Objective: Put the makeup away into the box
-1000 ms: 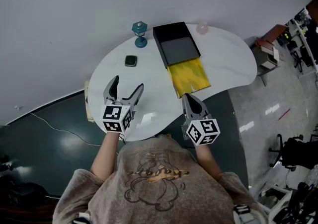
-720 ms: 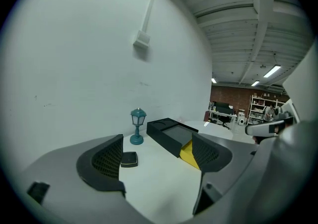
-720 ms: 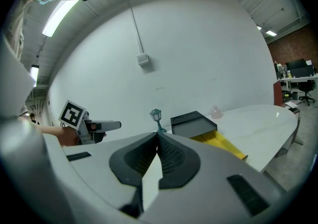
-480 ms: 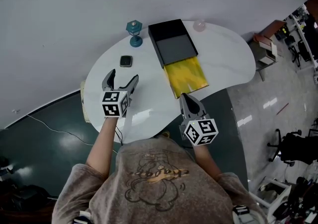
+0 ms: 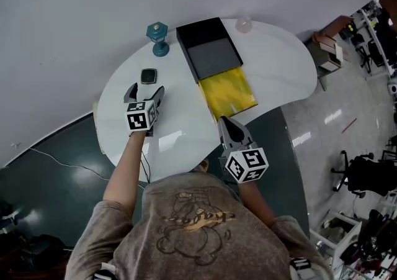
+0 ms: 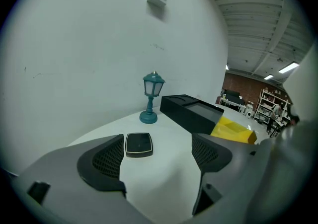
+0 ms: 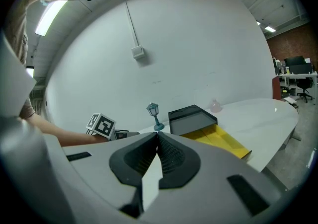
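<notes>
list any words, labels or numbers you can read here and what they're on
No text can be read clearly.
Shirt print: lettering across a drawing, too blurred to read.
Marker cubes: black-and-white square patterns, no words.
Compact and box: no print visible.

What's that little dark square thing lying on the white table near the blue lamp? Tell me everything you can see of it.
It looks like a small makeup compact: square with rounded corners, black, with a glossy lid and a thin paler rim. It is shut and lies flat on the white table, apart from the teal lamp and left of the black box. The left gripper points at it, jaws open, just short of it. Only the table seems to touch it.
</notes>
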`<state>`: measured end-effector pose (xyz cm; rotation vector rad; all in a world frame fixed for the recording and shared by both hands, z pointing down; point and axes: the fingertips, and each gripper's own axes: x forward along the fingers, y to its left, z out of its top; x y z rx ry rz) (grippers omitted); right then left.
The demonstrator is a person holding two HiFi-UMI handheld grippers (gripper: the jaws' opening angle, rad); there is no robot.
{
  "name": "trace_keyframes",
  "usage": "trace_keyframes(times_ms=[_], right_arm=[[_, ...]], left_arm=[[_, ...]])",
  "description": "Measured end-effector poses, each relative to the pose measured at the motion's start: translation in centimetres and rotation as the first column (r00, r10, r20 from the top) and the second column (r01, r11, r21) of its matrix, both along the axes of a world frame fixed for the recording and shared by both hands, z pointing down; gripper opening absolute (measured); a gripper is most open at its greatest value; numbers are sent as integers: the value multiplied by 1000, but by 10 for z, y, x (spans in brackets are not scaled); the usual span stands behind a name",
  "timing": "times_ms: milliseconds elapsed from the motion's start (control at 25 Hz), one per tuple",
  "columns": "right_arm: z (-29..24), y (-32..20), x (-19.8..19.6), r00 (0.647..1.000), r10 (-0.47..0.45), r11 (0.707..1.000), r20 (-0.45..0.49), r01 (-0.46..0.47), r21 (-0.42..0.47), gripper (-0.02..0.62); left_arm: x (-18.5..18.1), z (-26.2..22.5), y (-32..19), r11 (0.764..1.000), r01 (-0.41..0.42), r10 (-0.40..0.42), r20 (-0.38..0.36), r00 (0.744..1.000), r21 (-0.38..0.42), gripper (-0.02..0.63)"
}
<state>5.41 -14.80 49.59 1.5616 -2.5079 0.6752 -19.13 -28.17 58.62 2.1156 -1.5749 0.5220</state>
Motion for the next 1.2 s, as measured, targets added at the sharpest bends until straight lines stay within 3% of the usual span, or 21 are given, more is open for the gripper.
trace_keyframes(times_ms=[600,1200], right_arm=[[24,5,6,999,31,996,-36,-34,-81,3],[25,13,7,998,44,994,-51,-49,-100,5]], left_arm=[[-16,60,-56,995,24,-19,52,998,-94,420],[-21,85,-61,988,15,7,138,990,-155,417]])
